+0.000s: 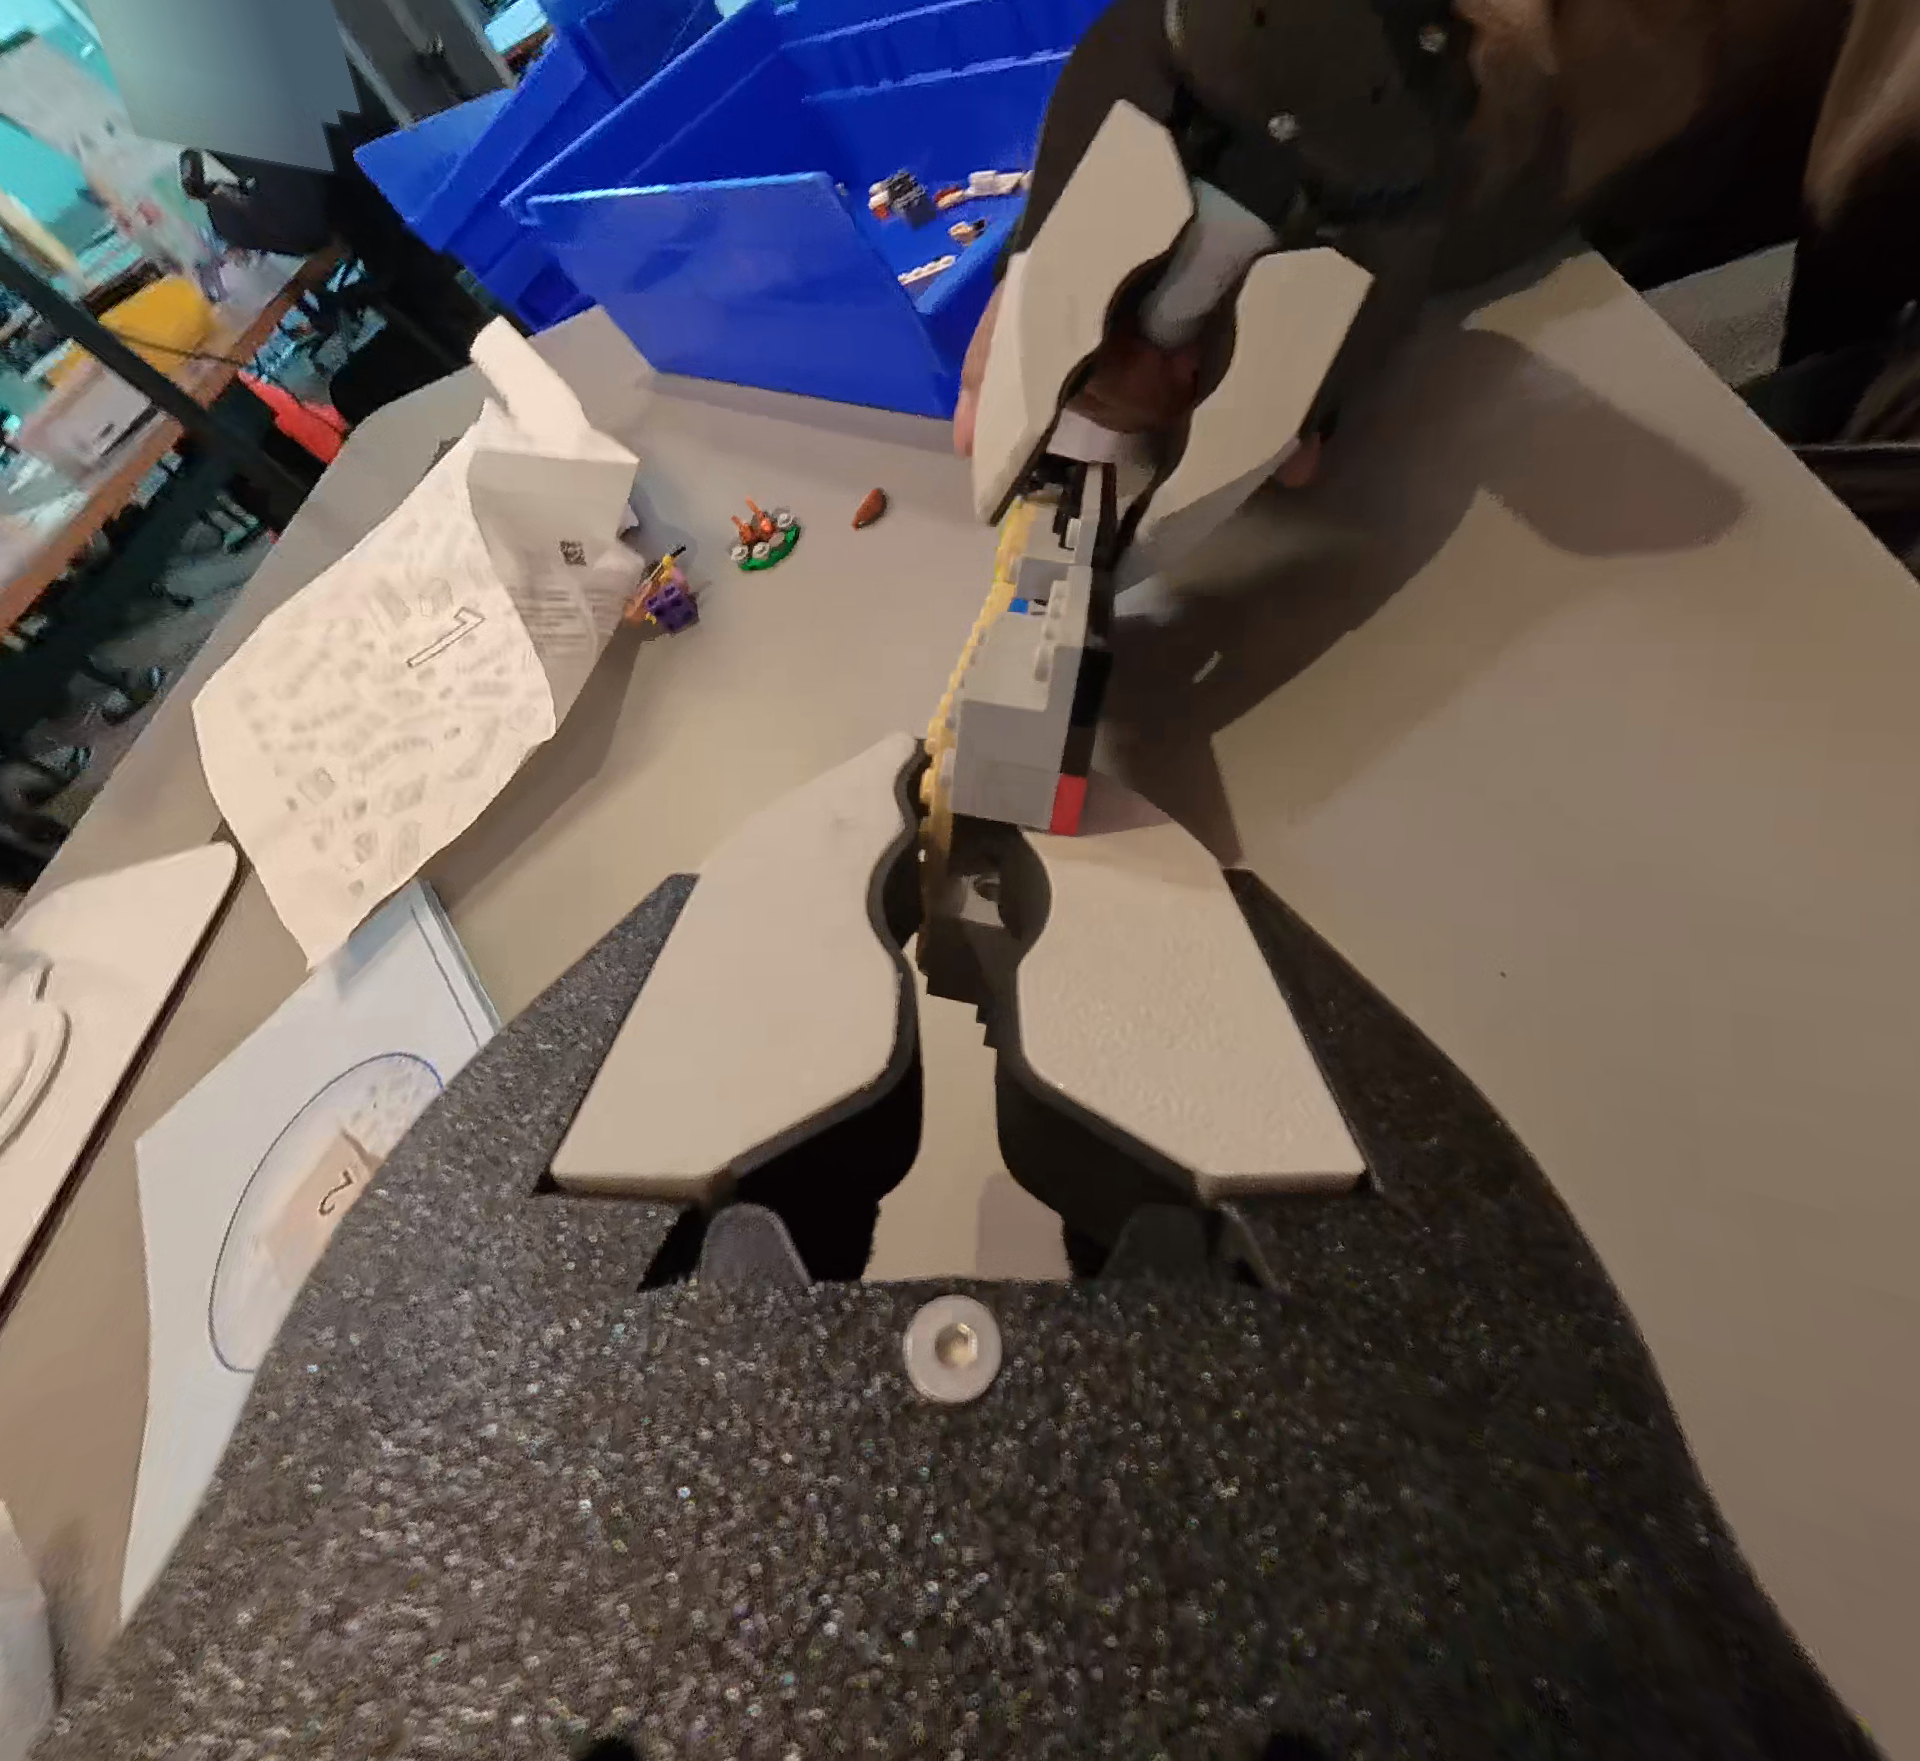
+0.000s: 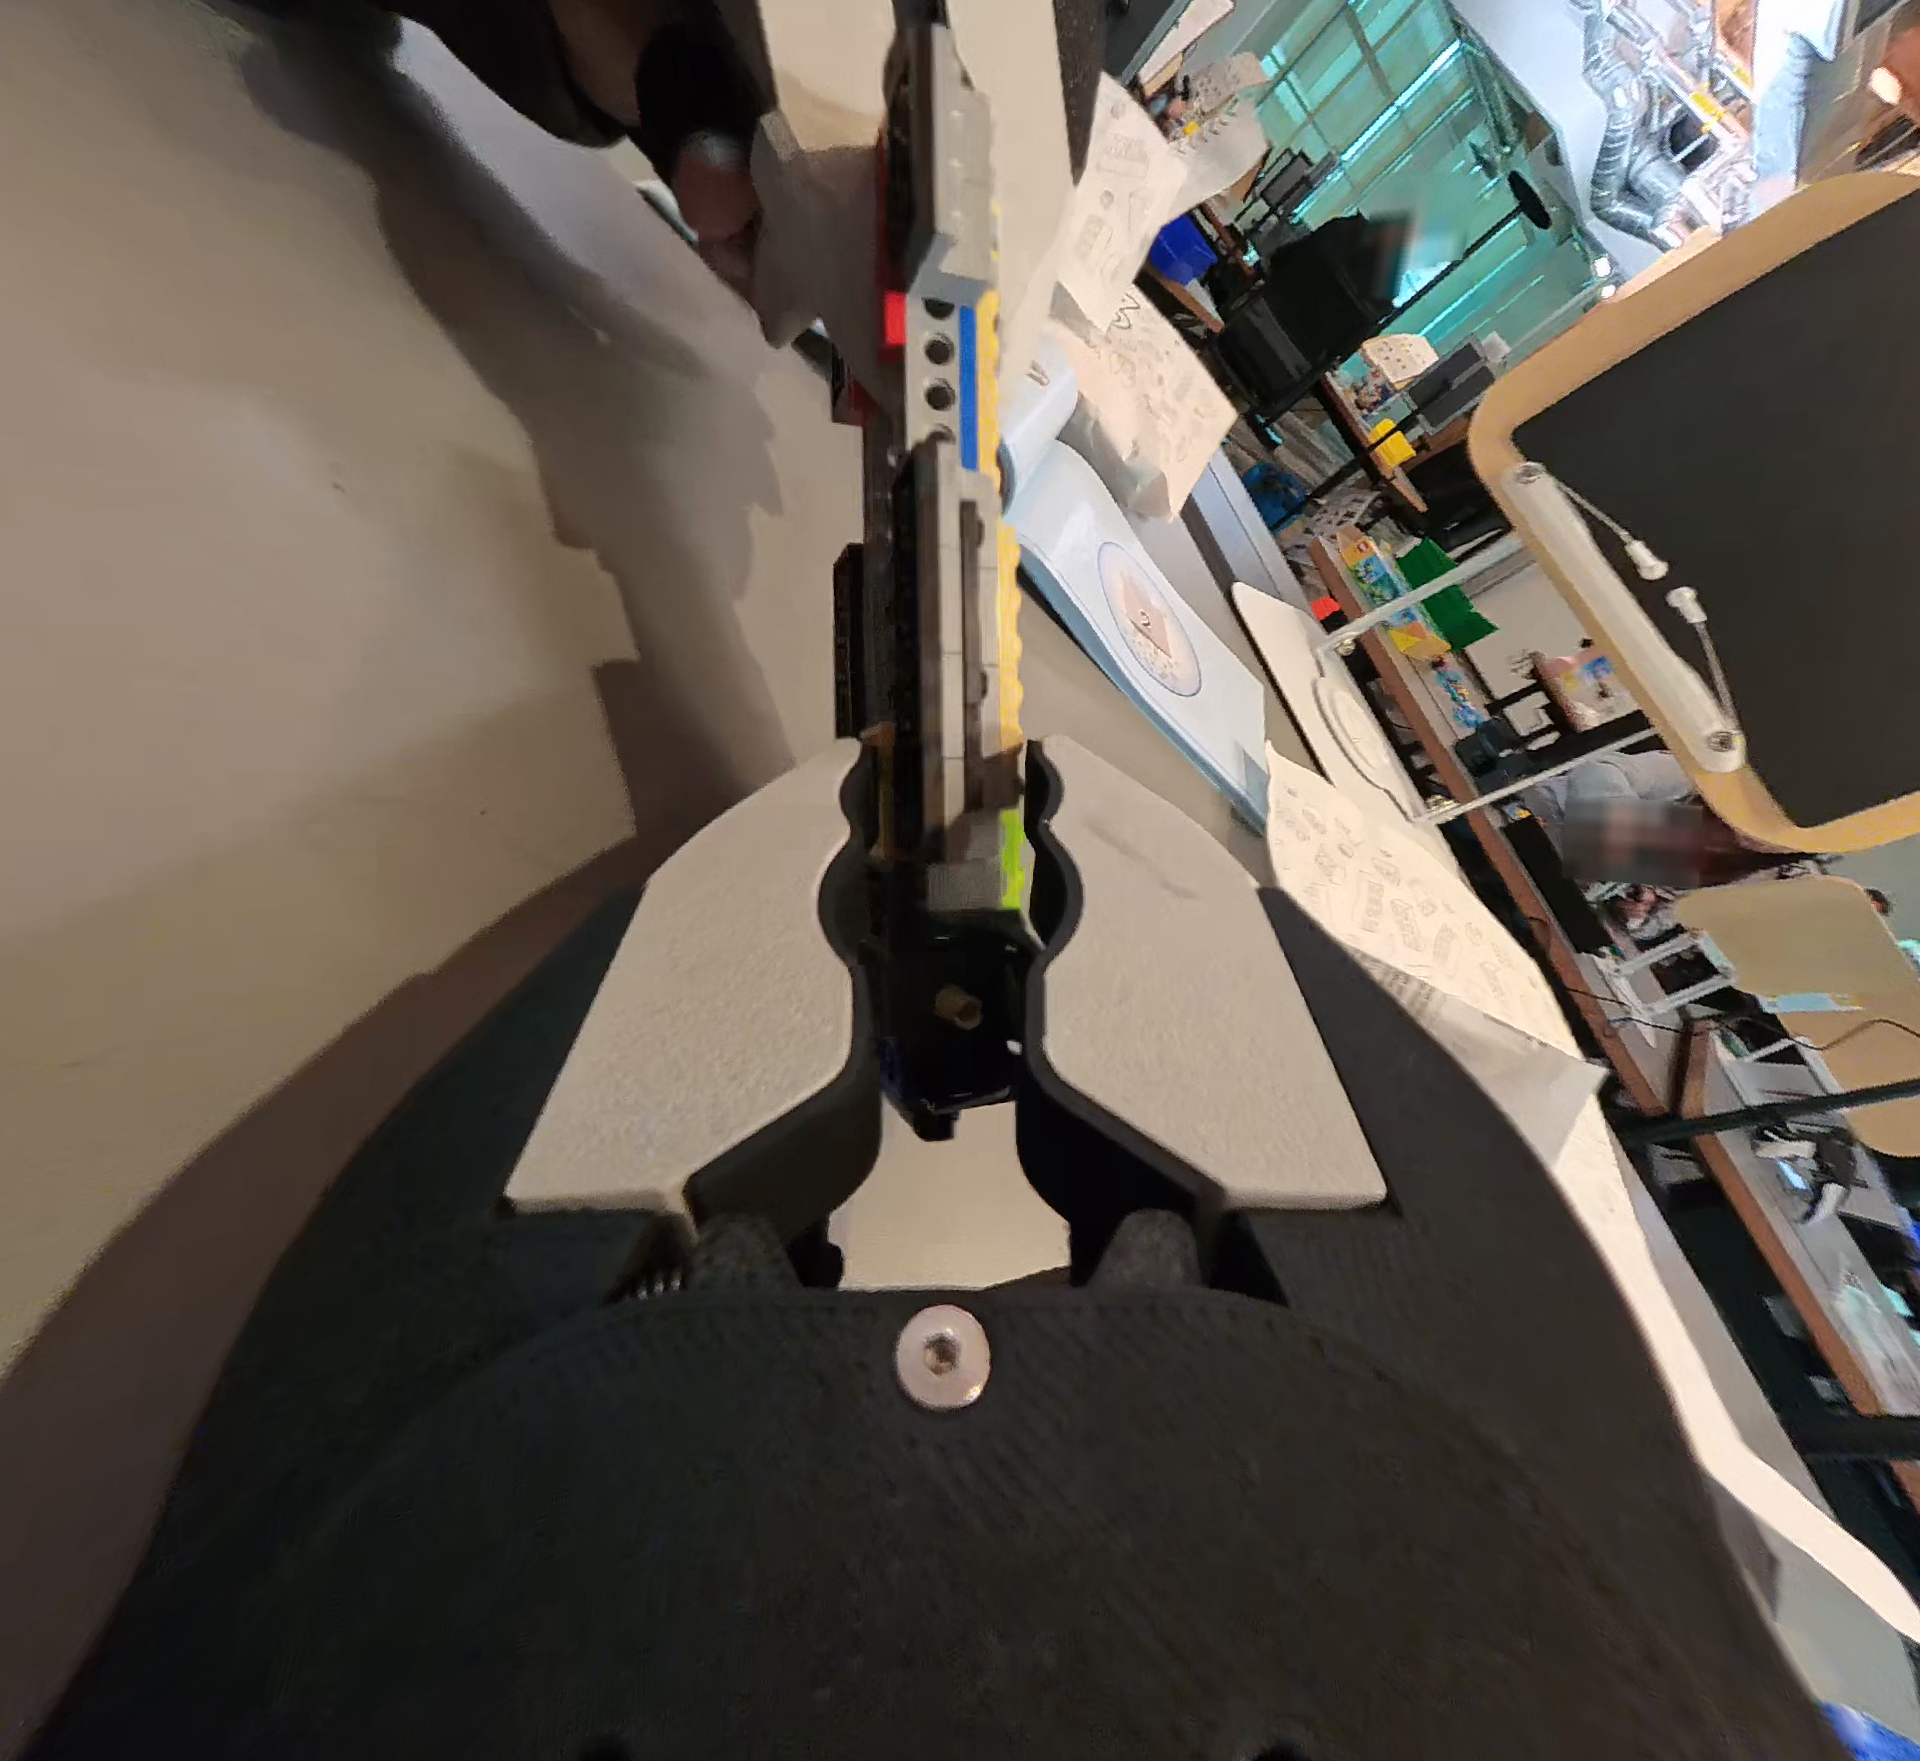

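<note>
- Clamping opposite ends of a long brick model (image 1: 1023,703), the left tongs (image 1: 961,864) and right tongs (image 2: 940,838) hold it above the desk (image 1: 1507,880).
- Model: rigid and light, but stud joints likely separate under bending; grip the solid grey blocks.
- Beyond the model: blue bins (image 1: 727,257), instruction sheet (image 1: 384,672).
</note>
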{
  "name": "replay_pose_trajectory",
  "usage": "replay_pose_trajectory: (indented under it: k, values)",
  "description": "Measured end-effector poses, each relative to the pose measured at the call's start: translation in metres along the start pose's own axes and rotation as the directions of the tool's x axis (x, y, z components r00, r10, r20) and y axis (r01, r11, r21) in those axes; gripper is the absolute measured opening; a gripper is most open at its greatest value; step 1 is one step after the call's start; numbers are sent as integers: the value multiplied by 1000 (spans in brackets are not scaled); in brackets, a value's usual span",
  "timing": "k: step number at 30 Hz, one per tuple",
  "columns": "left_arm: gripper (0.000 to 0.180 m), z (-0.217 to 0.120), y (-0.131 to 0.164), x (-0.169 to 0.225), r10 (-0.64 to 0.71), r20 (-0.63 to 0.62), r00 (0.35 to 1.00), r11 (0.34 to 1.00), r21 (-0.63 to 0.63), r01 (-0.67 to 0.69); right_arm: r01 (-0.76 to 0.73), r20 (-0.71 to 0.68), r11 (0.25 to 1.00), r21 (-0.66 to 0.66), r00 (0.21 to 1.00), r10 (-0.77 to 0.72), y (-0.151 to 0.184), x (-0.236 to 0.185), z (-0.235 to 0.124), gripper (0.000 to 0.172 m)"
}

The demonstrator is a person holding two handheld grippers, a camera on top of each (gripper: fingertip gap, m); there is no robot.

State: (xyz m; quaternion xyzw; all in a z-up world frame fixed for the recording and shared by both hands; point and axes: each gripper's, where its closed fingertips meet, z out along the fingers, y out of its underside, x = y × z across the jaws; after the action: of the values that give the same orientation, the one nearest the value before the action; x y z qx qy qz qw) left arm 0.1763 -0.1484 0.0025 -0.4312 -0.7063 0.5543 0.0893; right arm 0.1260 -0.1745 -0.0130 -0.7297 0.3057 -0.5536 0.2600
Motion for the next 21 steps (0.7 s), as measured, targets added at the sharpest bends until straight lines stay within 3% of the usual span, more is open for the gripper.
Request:
replay_pose_trajectory:
  k: [7,15,21]
  values:
    - [8,3,-1,-8,104,118,988,992,-82,-94,32,-98,997,70,995,-25,-23,10,2,29]
    - [8,9,-9,-3,286,201,937,950,-189,-249,170,-200,976,137,970,-141,-76,-5,24,33]
    - [8,9,-9,-4,334,217,917,934,-204,-292,220,-249,969,115,950,-186,-81,-5,28,18]
